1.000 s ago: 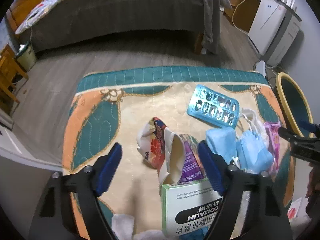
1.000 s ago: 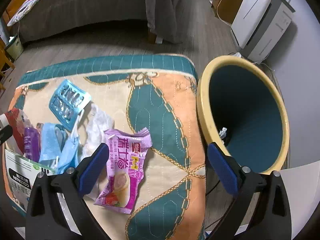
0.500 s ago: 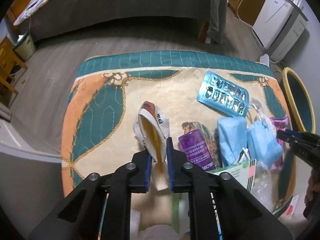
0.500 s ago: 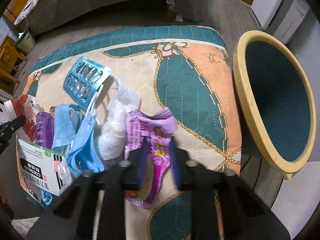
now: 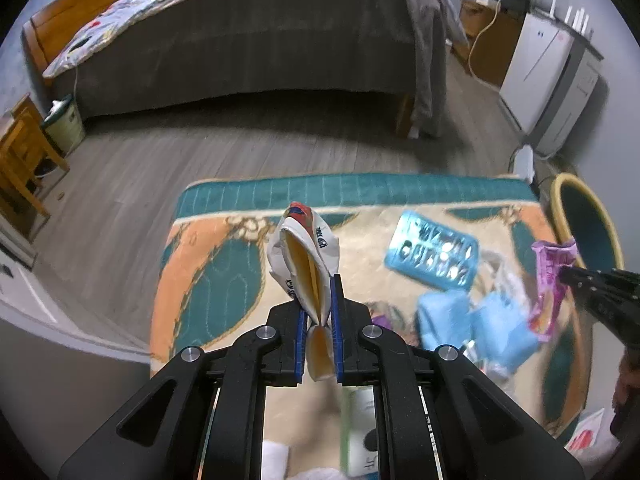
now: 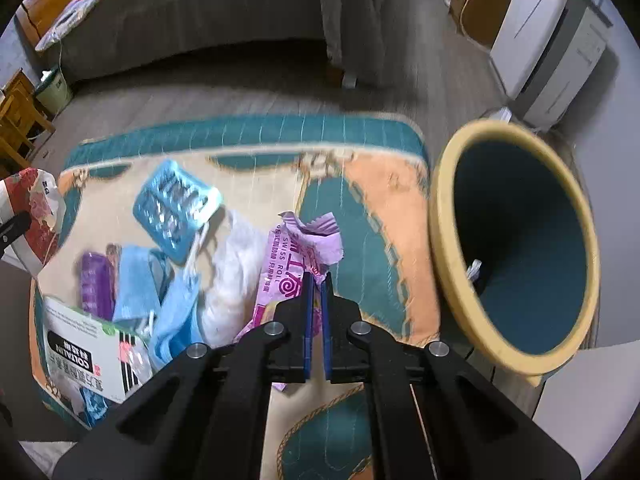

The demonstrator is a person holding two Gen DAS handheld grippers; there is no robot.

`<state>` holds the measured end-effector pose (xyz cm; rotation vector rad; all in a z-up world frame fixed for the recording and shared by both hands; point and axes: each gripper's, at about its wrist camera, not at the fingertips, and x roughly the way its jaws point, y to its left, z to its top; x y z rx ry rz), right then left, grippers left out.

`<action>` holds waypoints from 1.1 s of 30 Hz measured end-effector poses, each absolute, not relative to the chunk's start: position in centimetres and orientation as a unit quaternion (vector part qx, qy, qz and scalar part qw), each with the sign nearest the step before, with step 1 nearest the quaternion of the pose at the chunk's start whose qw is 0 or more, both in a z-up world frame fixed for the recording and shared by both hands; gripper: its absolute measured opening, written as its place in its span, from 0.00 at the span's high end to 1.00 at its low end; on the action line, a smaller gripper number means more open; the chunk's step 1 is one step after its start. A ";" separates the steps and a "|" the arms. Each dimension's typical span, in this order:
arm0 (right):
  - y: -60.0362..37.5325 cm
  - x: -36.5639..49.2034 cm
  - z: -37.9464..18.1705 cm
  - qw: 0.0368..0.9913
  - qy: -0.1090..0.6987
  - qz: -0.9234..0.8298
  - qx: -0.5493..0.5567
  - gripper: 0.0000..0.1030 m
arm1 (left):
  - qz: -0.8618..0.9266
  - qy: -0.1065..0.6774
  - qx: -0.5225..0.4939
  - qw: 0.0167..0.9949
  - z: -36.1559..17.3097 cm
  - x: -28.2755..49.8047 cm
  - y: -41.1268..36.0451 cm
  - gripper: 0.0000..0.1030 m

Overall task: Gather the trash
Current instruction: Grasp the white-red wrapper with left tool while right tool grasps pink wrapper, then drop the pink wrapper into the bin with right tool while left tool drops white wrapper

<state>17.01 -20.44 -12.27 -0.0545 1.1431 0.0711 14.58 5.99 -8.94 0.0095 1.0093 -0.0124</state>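
With both tongs shut tight, left (image 5: 319, 322) on cup (image 5: 304, 256), right (image 6: 317, 304) on wrapper (image 6: 294, 256): bin (image 6: 440, 216) nearly empty, most trash left on mat (image 6: 384, 184).

A squashed white paper cup (image 5: 306, 256) w/ red-blue print stood pinched flat, mouth up, above the mat (image 5: 224, 264). A purple Swiss-roll wrapper (image 6: 294, 258), crinkled & torn open, hung clamped, its top edge splayed. Still on the mat: a blue blister pack (image 6: 174, 206), light-blue face masks (image 6: 160, 292), a white crumpled bag (image 6: 232, 280), a purple tube (image 6: 96, 280) & a white-green medicine box (image 6: 86, 344). The yellow-rimmed teal bin (image 6: 516, 248) stood just beside the mat's edge.
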 end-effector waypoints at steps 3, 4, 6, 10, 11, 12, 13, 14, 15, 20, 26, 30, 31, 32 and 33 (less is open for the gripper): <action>-20.5 17.4 -11.3 0.850 0.526 0.035 -0.023 0.99 | -0.011 0.475 0.000 0.880 -8.2 14.5 5.8 0.89; -20.5 17.5 -10.9 0.853 0.520 0.035 -0.023 0.99 | -0.013 0.471 -0.001 0.882 -7.9 14.5 5.7 0.89; -20.4 16.9 -10.1 0.859 0.510 0.035 -0.026 0.99 | -0.018 0.464 -0.003 0.886 -7.4 14.5 5.5 0.89; -20.3 17.0 -8.9 0.869 0.493 0.038 -0.031 0.99 | -0.022 0.450 0.005 0.893 -6.5 14.4 4.8 0.89; -20.2 17.0 -8.5 0.871 0.488 0.039 -0.033 0.99 | -0.023 0.445 0.010 0.895 -6.2 14.4 4.6 0.89; -20.1 17.0 -8.3 0.873 0.485 0.040 -0.033 0.99 | -0.026 0.442 0.012 0.897 -6.0 14.3 4.4 0.89; -20.2 16.9 -7.8 0.876 0.480 0.042 -0.033 0.99 | -0.028 0.438 0.012 0.898 -5.8 14.3 4.2 0.89; -20.1 16.9 -7.3 0.878 0.475 0.043 -0.031 0.99 | -0.030 0.436 0.010 0.899 -5.6 14.2 4.1 0.89; -20.2 16.8 -6.7 0.882 0.469 0.045 -0.029 0.99 | -0.034 0.432 0.009 0.901 -5.3 14.2 4.0 0.89; -20.6 16.5 -4.3 0.895 0.442 0.051 -0.023 0.99 | -0.045 0.419 0.017 0.907 -4.4 13.9 3.1 0.89; -22.1 16.3 -1.7 0.908 0.415 0.044 -0.018 0.99 | -0.057 0.415 0.018 0.908 -4.1 13.8 2.3 0.89; -24.3 16.2 0.5 0.917 0.397 0.034 -0.005 0.99 | -0.070 0.407 0.023 0.910 -3.7 13.7 1.3 0.89; -24.7 16.1 0.8 0.919 0.393 0.032 -0.001 0.99 | -0.072 0.406 0.025 0.911 -3.6 13.7 1.0 0.89; -25.5 16.1 1.2 0.921 0.389 0.028 0.005 0.99 | -0.075 0.404 0.027 0.911 -3.5 13.7 0.7 0.89; -26.1 16.1 1.5 0.922 0.386 0.025 0.010 0.99 | -0.078 0.402 0.030 0.912 -3.5 13.6 0.4 0.89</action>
